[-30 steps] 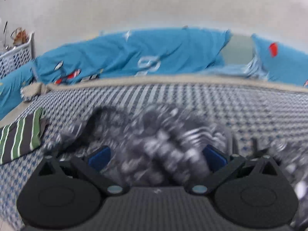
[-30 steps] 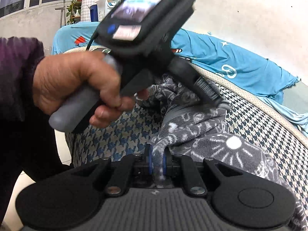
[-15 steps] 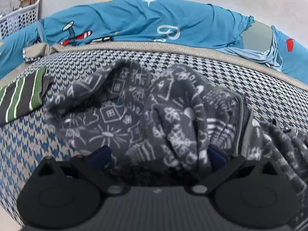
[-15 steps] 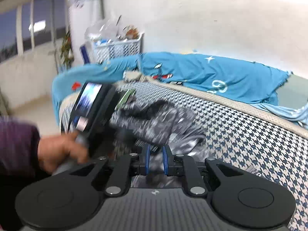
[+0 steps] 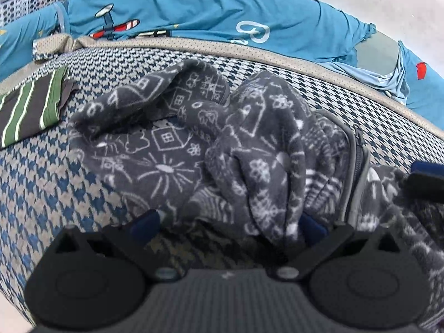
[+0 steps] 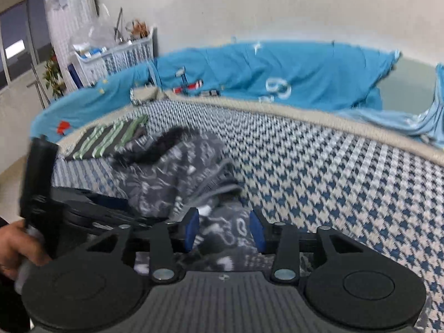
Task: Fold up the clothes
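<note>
A grey fleece garment (image 5: 172,144) printed with white doodles lies crumpled on the houndstooth bed cover (image 5: 41,183). My left gripper (image 5: 229,224) is open wide just above the near edge of the heap, with a thick fold lying between its fingers. In the right wrist view the same garment (image 6: 177,172) spreads ahead, and my right gripper (image 6: 224,231) is open with a strip of the fleece lying loose between its blue pads. One right finger (image 5: 427,177) shows at the right edge of the left wrist view, over the garment's zipper side.
A folded green-striped garment (image 5: 30,111) lies at the bed's left end. Blue printed bedding (image 5: 208,11) is bunched along the wall behind. A white basket (image 6: 125,52) stands past the far left corner. A hand (image 6: 16,247) holds the left gripper's handle.
My right gripper was shut on the fleece and has opened. The garment has come down from the air onto the bed. My left gripper has moved in lower and closer to the heap.
</note>
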Demonstrator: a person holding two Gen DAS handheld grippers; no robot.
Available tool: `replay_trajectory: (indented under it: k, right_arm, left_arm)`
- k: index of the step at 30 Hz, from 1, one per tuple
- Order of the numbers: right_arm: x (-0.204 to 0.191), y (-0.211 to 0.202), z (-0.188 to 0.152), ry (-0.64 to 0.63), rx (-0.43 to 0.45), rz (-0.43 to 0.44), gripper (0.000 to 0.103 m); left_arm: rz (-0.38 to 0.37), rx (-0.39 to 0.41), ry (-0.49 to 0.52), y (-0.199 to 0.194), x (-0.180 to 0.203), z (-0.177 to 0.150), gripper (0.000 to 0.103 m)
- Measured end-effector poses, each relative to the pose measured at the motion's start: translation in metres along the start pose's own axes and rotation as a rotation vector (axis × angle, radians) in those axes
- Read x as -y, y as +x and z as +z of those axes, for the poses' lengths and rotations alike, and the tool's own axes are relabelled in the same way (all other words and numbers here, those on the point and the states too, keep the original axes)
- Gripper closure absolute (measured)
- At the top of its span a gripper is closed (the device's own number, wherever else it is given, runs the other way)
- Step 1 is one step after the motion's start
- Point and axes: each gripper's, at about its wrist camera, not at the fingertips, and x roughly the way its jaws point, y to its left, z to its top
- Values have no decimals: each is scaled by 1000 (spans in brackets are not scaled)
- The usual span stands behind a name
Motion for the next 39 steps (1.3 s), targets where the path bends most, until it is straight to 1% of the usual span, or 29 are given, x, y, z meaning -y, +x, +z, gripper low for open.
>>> replay_trajectory:
  k: [4,8,10,11,12,15,17,20,24,28,30,34,36,37,39]
  right_arm:
    - [11,23,-2,50,-46,11,57]
    - [17,41,-4,82,-77,38,57]
    - [17,48,-3,81,-83,53,65]
    - [17,50,-3,80,-84,59,75]
    - [15,49,-4,78,-81,63,84]
    - [10,46,-4,68,-67,63,92]
    - [9,42,-2,64,-49,53,94]
    - [15,32,5,95,17,23,96]
    - [23,18,14,136,105,-17,97]
    - [34,5,25,177,199,-54,97]
    - [42,-6,32,200,261,-68,97]
    - [66,-34,49,267,412,-117,97]
    - [78,-44,53,295,464,-142,97]
    - [83,-48,54,303,483,-156,97]
    - [88,-49,54,301,477,-185,97]
  left_arm:
    - [-21,-24,-27,3,-7,-1,0]
    - [-17,-21,4,4,-8,-2,0]
    - [-20,-24,4,5,-9,-2,0]
    - [-22,-26,5,5,-9,-2,0]
    - [-23,-27,6,4,-9,-2,0]
    - [-23,-27,-2,4,-9,-2,0]
    - [-27,-27,-13,2,-10,-1,0]
    - [-44,-9,-28,-2,-12,1,0]
    - [-46,33,-15,-8,-6,7,0]
    - [-57,70,-31,-12,1,20,0]
    - [-58,95,-49,-14,4,28,0]
    - [-70,149,-91,-17,12,46,0]
    - [-75,161,-118,-18,16,52,0]
    - [-79,162,-133,-17,17,54,0]
    - [-82,152,-148,-12,22,55,0]
